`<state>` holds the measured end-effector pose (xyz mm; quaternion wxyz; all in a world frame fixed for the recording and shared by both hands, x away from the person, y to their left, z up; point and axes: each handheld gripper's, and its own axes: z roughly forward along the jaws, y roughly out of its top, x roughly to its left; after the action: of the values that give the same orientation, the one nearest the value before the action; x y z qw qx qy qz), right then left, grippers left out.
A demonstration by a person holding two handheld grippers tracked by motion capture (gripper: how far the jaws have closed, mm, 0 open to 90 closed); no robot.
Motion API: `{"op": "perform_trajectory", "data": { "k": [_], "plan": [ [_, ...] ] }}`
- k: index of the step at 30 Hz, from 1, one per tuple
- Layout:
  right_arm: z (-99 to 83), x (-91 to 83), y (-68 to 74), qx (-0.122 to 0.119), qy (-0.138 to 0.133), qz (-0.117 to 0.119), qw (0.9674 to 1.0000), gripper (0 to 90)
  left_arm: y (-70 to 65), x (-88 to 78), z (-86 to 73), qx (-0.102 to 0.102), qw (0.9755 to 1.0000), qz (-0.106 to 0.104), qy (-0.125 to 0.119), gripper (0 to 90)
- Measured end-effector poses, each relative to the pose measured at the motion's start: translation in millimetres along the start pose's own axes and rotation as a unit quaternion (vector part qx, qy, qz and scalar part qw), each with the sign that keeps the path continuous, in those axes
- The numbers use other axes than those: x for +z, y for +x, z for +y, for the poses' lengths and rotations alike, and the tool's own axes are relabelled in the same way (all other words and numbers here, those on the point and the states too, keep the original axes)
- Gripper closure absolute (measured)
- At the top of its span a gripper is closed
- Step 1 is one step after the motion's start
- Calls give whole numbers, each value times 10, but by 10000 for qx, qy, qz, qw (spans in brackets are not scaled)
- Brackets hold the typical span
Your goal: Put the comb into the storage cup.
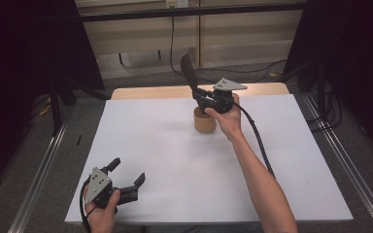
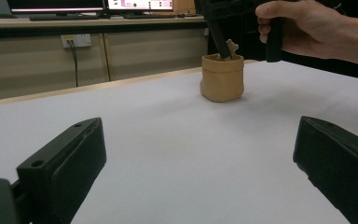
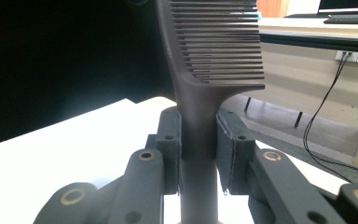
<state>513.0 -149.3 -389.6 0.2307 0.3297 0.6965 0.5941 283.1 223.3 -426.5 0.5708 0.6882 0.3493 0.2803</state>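
Black comb was pinched by right gripper above cup. Left gripper rested spread. Risk: tilted comb could snag the soft rim and tip cup.

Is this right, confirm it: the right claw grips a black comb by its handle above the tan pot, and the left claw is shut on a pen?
Not quite. The left claw is open and holds nothing, as the left gripper view shows. The rest stands: the right claw grips the black comb by its handle above the tan pot.

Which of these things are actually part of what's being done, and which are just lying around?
In use:
comb, clamped in right gripper
tan cup

Just there:
left gripper, open, idle
wall socket
monitors on far desk
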Motion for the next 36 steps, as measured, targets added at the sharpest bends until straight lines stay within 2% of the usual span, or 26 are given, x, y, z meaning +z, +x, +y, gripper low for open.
{"op": "perform_trajectory", "data": {
  "k": [2, 15, 18, 24, 30, 36],
  "plan": [
    [-28, 23, -6, -25, 68, -99, 9999, 722, 3, -4, 4, 14, 10000, 18, -17, 25],
    [-124, 49, 13, -123, 201, -21, 9997, 722, 2, -4, 7, -15, 10000, 1, -63, 25],
    [-114, 53, 37, -105, 143, 17, 9998, 722, 3, 0, 3, 1, 10000, -6, -12, 25],
    [-131, 38, 59, -103, 166, 54, 9998, 722, 1, -5, 5, -20, 10000, -8, -63, 25],
    [-163, 2, 82, -99, 191, 51, 9998, 722, 2, -1, 6, 34, 10000, -12, -26, 25],
    [-194, -22, 87, -89, 233, 16, 9997, 721, -4, 6, 0, -3, 10000, -30, -17, 25]
  ]
}}
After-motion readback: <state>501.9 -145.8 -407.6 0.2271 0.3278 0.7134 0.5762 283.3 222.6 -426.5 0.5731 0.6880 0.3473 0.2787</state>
